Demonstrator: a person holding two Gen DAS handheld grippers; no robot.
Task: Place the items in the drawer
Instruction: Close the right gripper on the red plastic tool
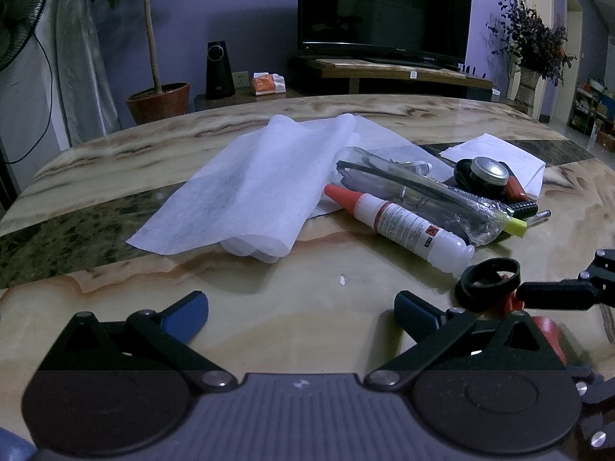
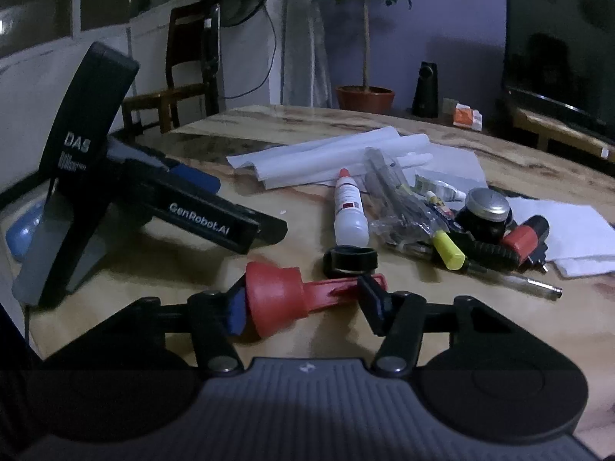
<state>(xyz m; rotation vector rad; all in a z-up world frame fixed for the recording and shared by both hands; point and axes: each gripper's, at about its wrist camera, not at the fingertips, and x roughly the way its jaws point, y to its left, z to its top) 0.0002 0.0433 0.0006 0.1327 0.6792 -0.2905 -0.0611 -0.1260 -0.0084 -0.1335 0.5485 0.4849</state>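
Right gripper: fingers set on either side of a red plastic tool lying crosswise on the table. The left pad touches its wide round end; the right finger meets the thin flat end. Clamped on the tool, as far as the right wrist view shows.

Left gripper: fingers wide apart, nothing between them, low over bare tabletop.

Just beyond the red tool lies a black ring, touching or nearly touching its thin end. Past that, a heap of small items: a white glue bottle with a red cap, a clear bag of pens, a yellow highlighter, a black jar with a metal lid, and a red-and-black plug. A silver pen lies nearest the right edge.

Behind the heap are white sheets of paper, partly folded over.

No drawer shows in either view.
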